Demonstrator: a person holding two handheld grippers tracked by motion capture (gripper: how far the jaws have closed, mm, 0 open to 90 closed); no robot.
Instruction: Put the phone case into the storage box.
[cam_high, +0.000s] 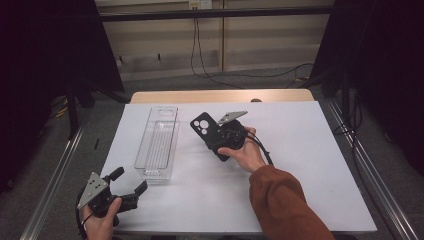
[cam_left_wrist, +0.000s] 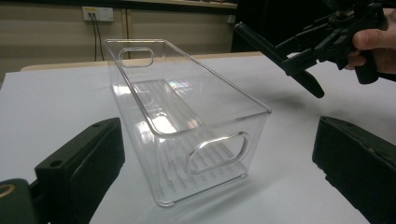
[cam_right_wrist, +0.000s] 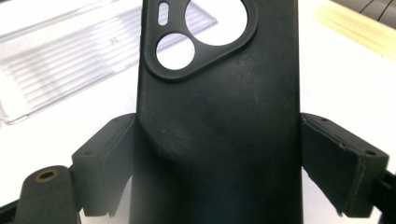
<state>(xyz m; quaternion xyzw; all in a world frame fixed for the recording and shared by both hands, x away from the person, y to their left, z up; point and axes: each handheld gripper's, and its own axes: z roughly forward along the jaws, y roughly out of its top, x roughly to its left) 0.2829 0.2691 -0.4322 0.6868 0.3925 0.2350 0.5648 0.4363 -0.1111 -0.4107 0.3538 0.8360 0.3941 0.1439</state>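
A black phone case (cam_high: 205, 129) with camera cut-outs is held tilted above the white table, my right gripper (cam_high: 219, 140) shut on its lower part. In the right gripper view the case (cam_right_wrist: 219, 93) stands between both jaws of the right gripper (cam_right_wrist: 222, 156), which press on its edges. A clear plastic bin (cam_high: 145, 145) lies just left of it. My left gripper (cam_high: 131, 180) rests open near the front left corner, facing the bin's near end. In the left gripper view the bin (cam_left_wrist: 261, 109) is empty, framed by the left gripper (cam_left_wrist: 219, 140), with the right gripper (cam_left_wrist: 308, 53) and case (cam_left_wrist: 271, 46) beyond.
A white sheet (cam_high: 300, 150) covers the table, whose wooden far edge (cam_high: 220, 95) shows behind it. Metal rails (cam_high: 360, 165) run along both sides. The bin (cam_right_wrist: 56, 65) has a ribbed floor and handle cut-outs at each end. Cables (cam_high: 200, 50) trail over the floor behind.
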